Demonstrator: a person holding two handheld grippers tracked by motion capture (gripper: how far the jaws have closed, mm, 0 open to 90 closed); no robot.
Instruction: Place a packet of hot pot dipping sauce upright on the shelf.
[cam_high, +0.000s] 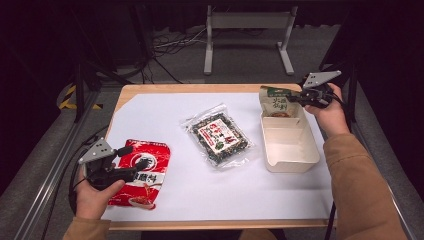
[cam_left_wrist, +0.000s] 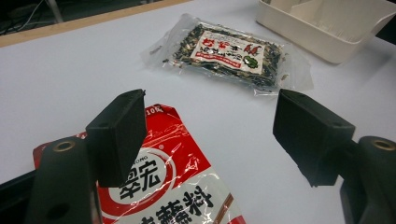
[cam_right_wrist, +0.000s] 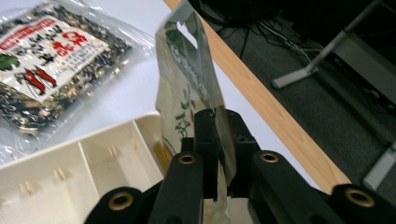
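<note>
1. A cream plastic bin (cam_high: 290, 145), rectangular and open-topped, is sitting on the white sheet (cam_high: 165, 120) covering the wooden table (cam_high: 150, 89), towards the right side. In the right gripper view its inside is showing low dividing ribs, and the near compartments are showing bare walls and floor.
2. A green and beige foil snack pouch (cam_high: 276, 101) is standing upright at the far end of the bin, its lower part dipping inside the rim while its top is rising above it. Its front is carrying dark green lettering on a pale ground (cam_right_wrist: 184, 100), and its top edge is catching a glossy sheen.
3. At the left, a red and white printed snack bag (cam_high: 142, 172) is lying flat on the sheet near the front edge. The left gripper (cam_high: 125, 162) is hovering over its upper part, with the person's left hand (cam_high: 95, 197) wrapping the handle from below. Its jaws are standing wide apart above the bag, pressing on nothing.
4. In the middle, a clear plastic packet of dark seaweed flakes with a red and white label (cam_high: 218, 135) is lying flat, slightly turned, well apart from both other packs.
5. At the right, the right gripper (cam_high: 298, 98) is pinching the pouch's side edge, its jaws clamped tight on the foil. The right hand (cam_high: 327, 107) is reaching over the bin's far corner, the brown sleeve (cam_high: 357, 185) trailing back.
</note>
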